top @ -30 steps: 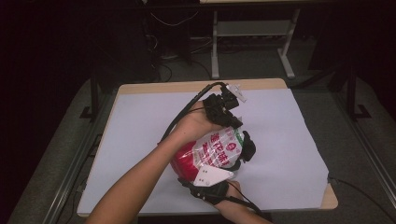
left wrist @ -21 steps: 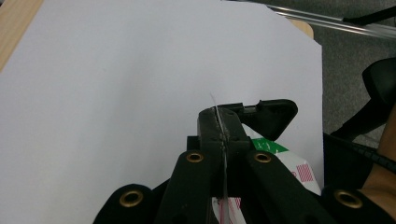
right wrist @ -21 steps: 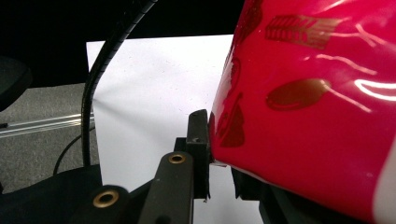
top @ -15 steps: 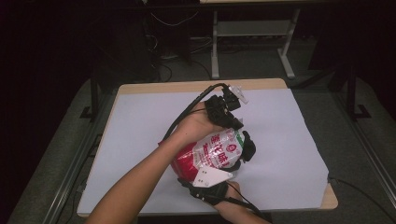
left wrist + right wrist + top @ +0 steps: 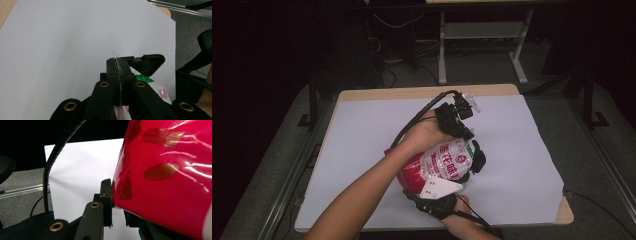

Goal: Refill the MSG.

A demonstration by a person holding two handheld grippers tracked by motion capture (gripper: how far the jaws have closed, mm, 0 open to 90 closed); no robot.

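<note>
A puffy snack bag [image 5: 447, 162], red with a white printed face, is held up over the middle of the white-covered table [image 5: 362, 150]. My left gripper [image 5: 464, 131] comes at it from the far side. In the left gripper view its jaws [image 5: 117, 63] are shut on the thin sealed edge of the bag [image 5: 147, 81]. My right gripper [image 5: 439, 197] sits below the bag at the near edge, under its grey plate. In the right gripper view the red side of the bag [image 5: 162, 182] lies between the jaws of this gripper [image 5: 117, 206], and the left fingertip [image 5: 106, 192] presses against it.
The wooden table edge [image 5: 427, 92] shows along the far side. Behind it stands a metal frame [image 5: 482, 35] on a dark floor with cables. A black cable [image 5: 412, 125] loops from the left gripper over the forearm. White sheet lies bare on both sides of the bag.
</note>
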